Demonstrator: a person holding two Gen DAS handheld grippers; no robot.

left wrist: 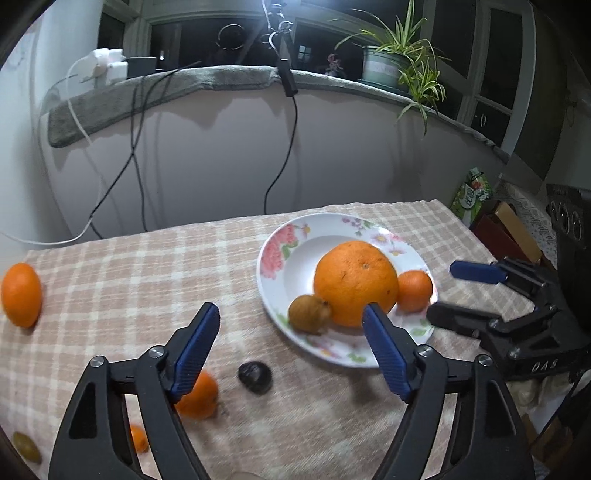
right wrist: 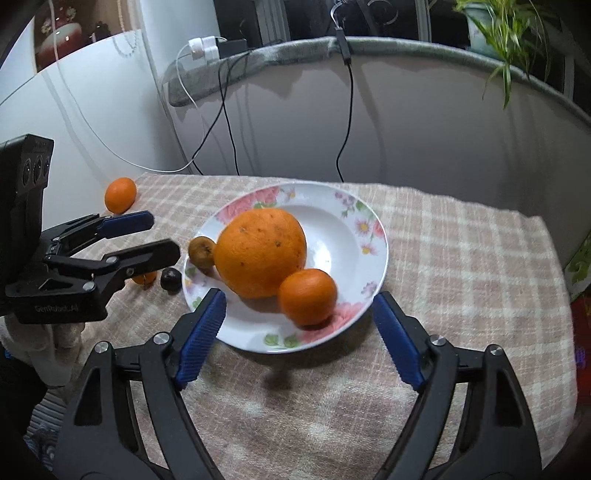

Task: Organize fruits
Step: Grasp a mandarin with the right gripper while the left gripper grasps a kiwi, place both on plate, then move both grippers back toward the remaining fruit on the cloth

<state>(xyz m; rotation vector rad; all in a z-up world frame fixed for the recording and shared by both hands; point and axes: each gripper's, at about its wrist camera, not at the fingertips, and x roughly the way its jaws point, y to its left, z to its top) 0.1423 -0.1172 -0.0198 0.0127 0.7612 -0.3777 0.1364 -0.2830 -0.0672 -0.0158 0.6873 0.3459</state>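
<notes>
Hand-held grippers [left wrist: 290, 319] [right wrist: 299, 308] angled downward (jaws apart) over plate [right wrist: 369, 221].

A home: ahead of the grippers, a checked tablecloth [right wrist: 461, 258], a windowsill spider plant [left wrist: 406, 55] and charger cables [left wrist: 136, 155]

1 plate [left wrist: 280, 236], 1 big orange [left wrist: 354, 282], 4 tangerines [left wrist: 414, 290], 1 brown fruit [left wrist: 309, 314].

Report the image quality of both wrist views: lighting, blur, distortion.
Left wrist view: a bright lamp glare at top centre, dark windows, strong fisheye bending of the ledge; the brown fruit on the plate and the near mandarin look smeared.
Right wrist view: dimmer, with dark corners; the small orange is softly blurred and casts a short shadow on the plate.
</notes>
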